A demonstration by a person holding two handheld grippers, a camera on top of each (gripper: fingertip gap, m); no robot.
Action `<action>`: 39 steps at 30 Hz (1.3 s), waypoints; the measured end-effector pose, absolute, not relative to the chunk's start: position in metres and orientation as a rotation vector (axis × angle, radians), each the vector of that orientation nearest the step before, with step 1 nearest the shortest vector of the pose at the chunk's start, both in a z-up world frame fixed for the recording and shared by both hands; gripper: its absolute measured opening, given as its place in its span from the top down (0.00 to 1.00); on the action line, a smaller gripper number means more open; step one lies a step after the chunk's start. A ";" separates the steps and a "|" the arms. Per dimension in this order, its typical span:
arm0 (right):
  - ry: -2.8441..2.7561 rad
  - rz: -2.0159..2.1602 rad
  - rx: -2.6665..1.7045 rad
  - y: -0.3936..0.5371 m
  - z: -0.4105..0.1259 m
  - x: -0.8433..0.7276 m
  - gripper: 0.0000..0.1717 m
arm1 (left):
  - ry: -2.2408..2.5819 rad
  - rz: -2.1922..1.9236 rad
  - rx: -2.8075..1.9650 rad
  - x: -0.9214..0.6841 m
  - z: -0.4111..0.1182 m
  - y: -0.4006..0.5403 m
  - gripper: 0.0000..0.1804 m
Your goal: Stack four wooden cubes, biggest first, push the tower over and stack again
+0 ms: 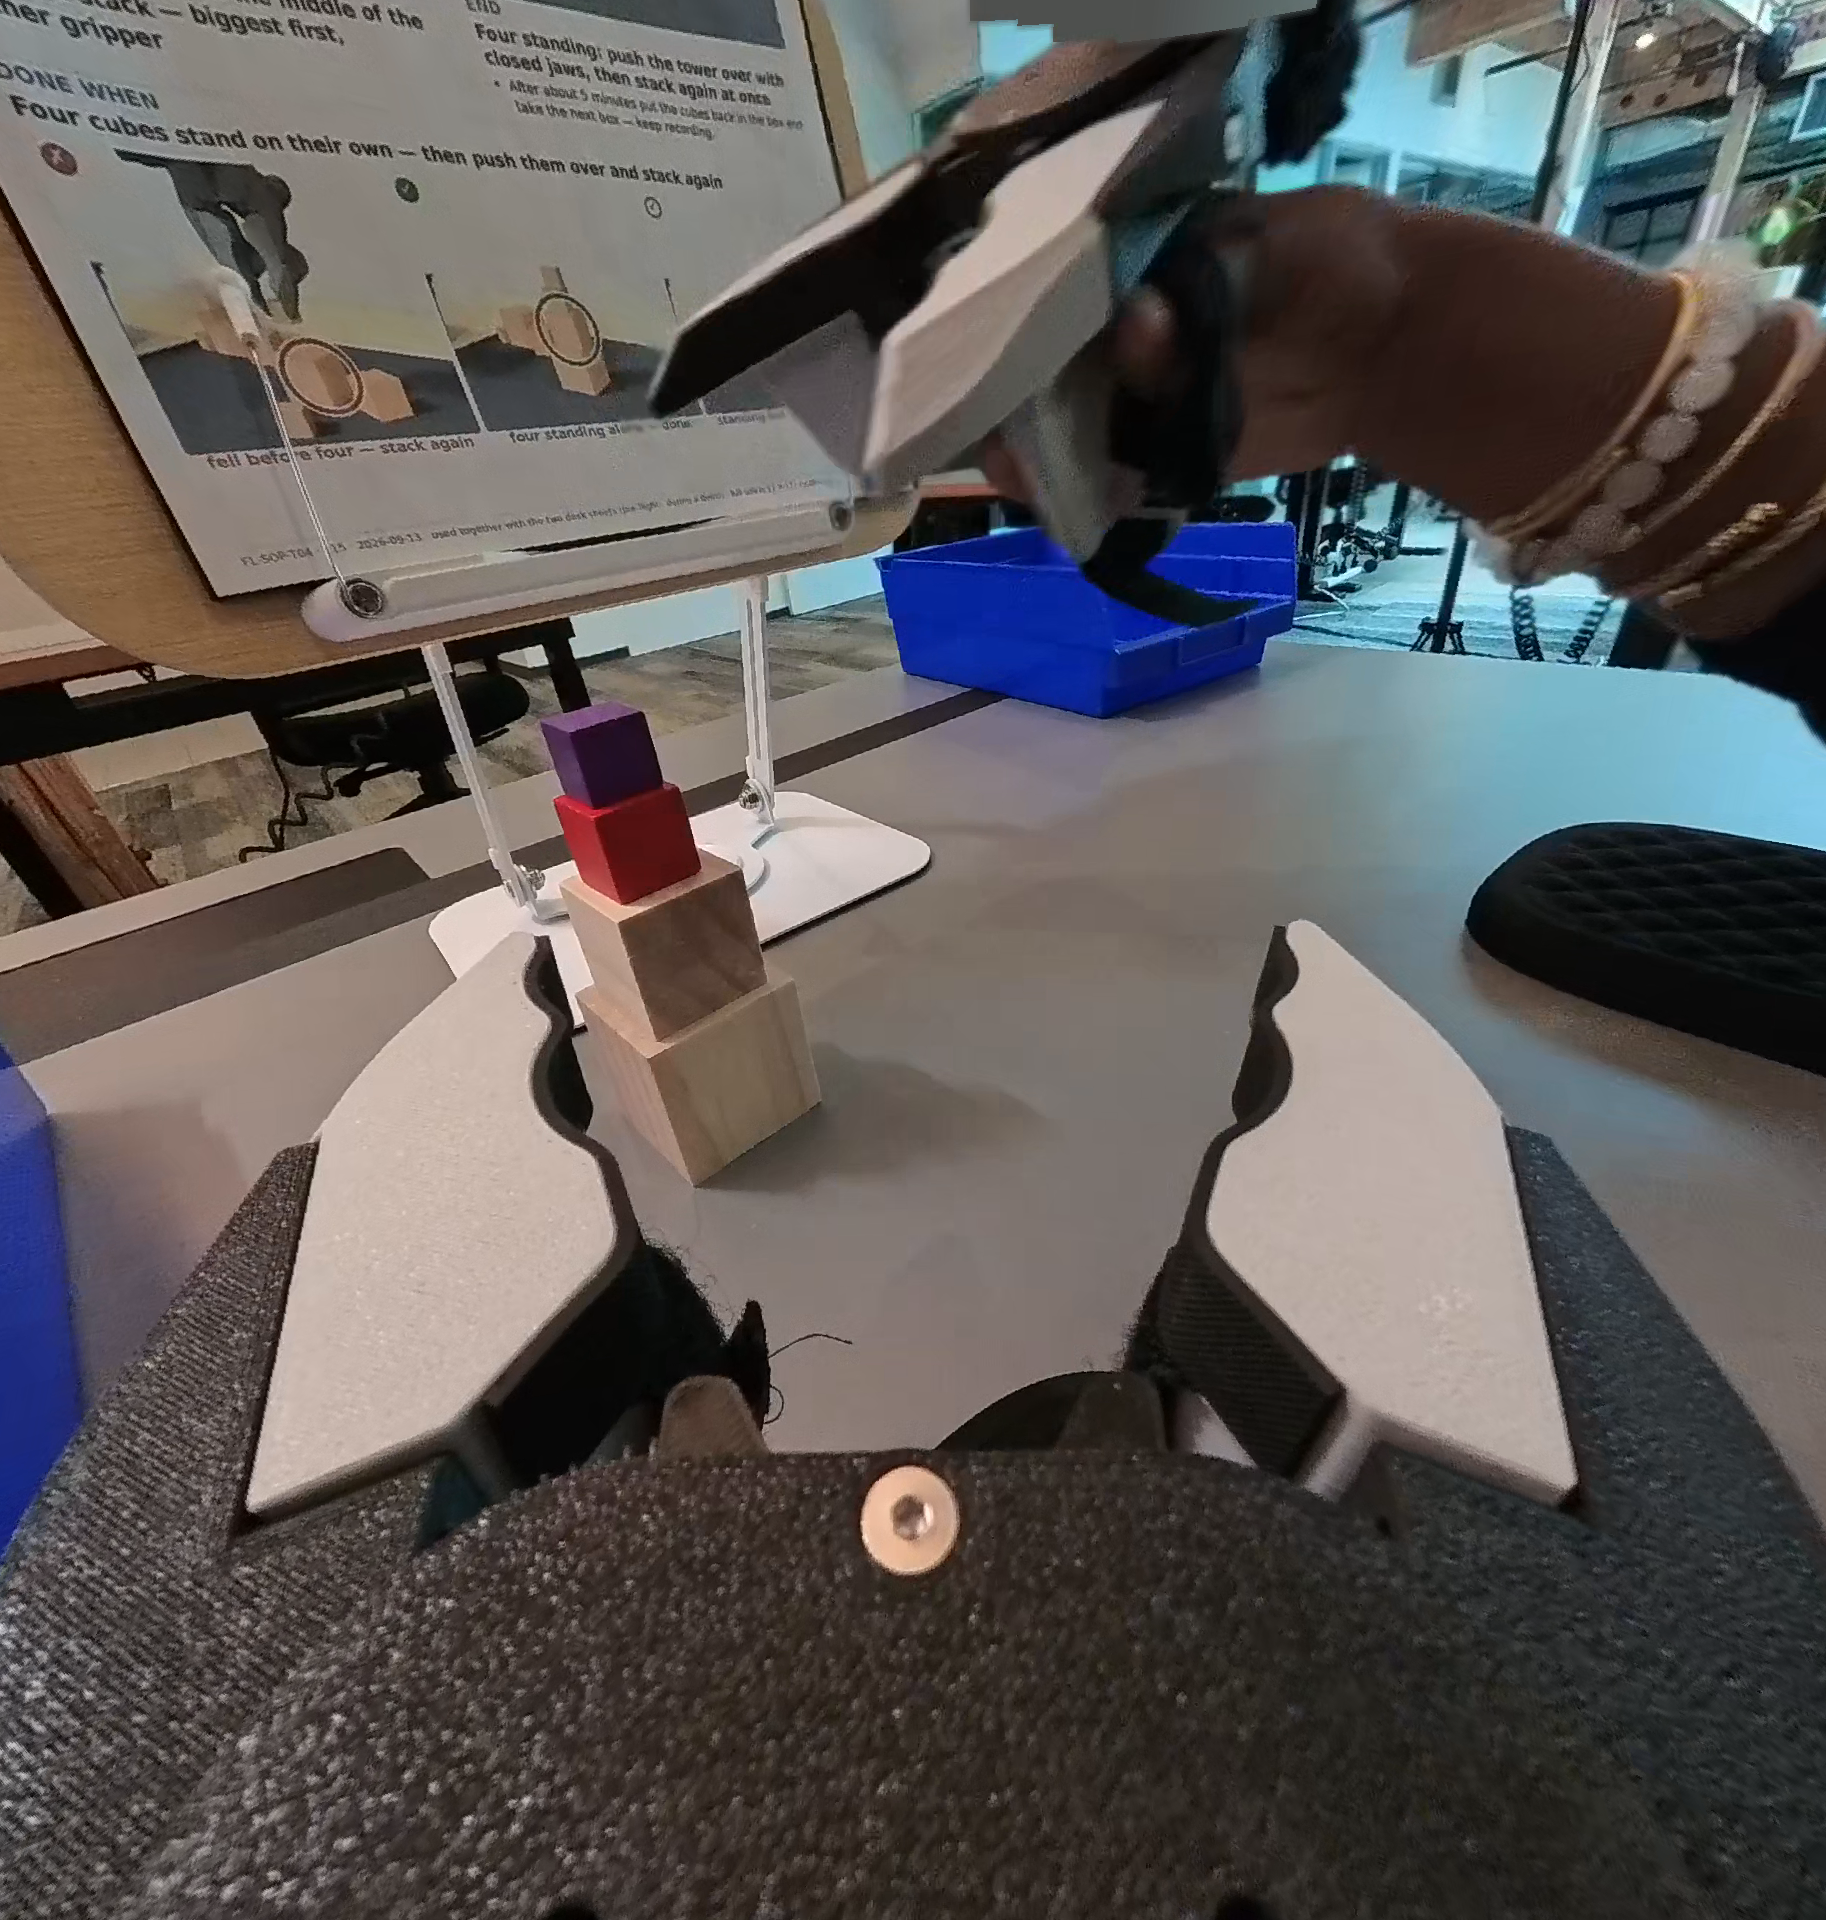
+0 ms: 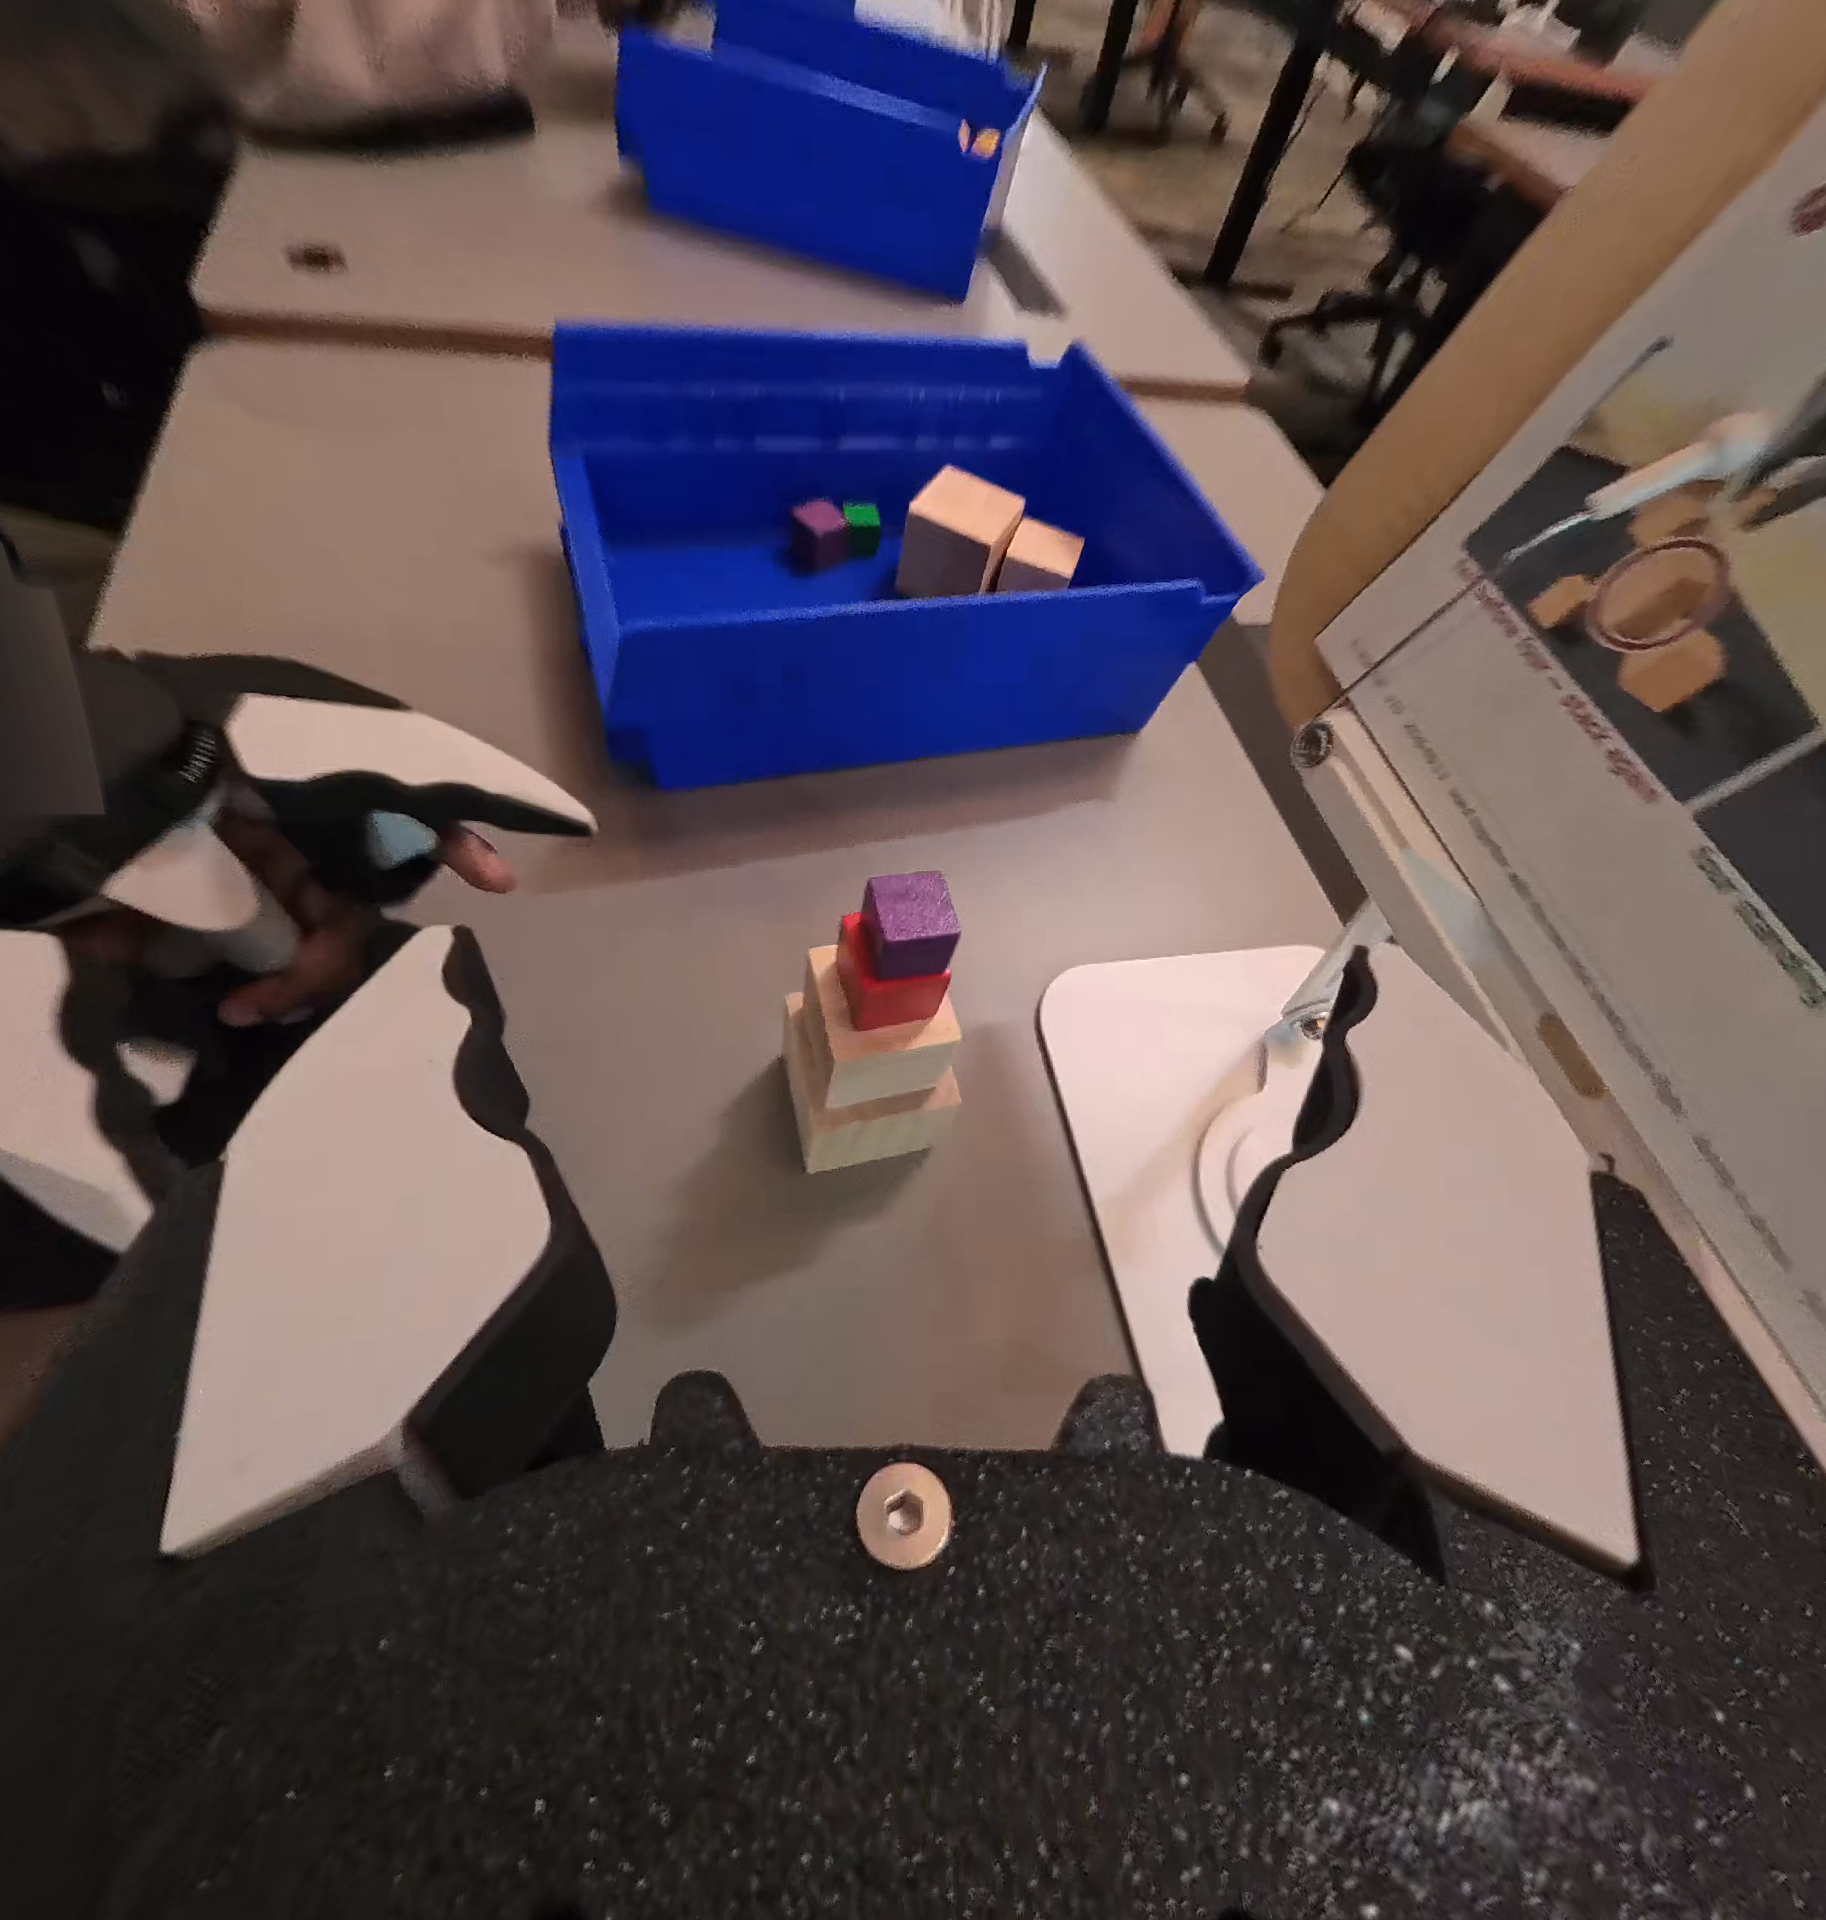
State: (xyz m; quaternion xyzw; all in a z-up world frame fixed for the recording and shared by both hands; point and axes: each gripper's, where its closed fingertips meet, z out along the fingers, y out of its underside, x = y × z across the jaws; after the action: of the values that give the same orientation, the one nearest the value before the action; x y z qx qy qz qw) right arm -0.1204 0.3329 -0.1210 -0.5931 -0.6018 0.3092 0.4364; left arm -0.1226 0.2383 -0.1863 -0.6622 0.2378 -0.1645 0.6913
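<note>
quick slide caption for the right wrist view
Open right gripper above a four-cube tower, purple cube on top, blue bin behind.

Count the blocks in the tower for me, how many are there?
4. A big wooden cube sits on the table, a smaller wooden cube on it, then a red cube, and a purple cube on top. More blocks lie in the blue bin.

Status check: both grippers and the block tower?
Left gripper open, empty. Right gripper open, empty, above four-block tower. Tower standing, untouched. Blue bin behind.
</note>
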 end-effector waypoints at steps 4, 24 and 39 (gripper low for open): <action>-1.372 0.801 -1.458 0.323 -0.112 -0.087 0.16 | 0.540 -0.364 -1.481 -0.122 -0.187 0.238 0.32; -0.997 0.839 -1.518 0.259 -0.180 0.052 0.21 | 0.569 -0.347 -1.472 -0.118 -0.187 0.236 0.34; -1.067 0.753 -1.493 0.248 -0.215 0.058 0.22 | 0.602 -0.330 -1.484 -0.114 -0.190 0.235 0.37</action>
State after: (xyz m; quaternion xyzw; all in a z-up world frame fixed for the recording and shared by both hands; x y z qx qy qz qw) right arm 0.0578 0.2482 -0.2153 -0.6299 -0.4501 0.3178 0.5473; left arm -0.1141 0.2351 -0.1902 -0.6620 0.2685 -0.1473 0.6841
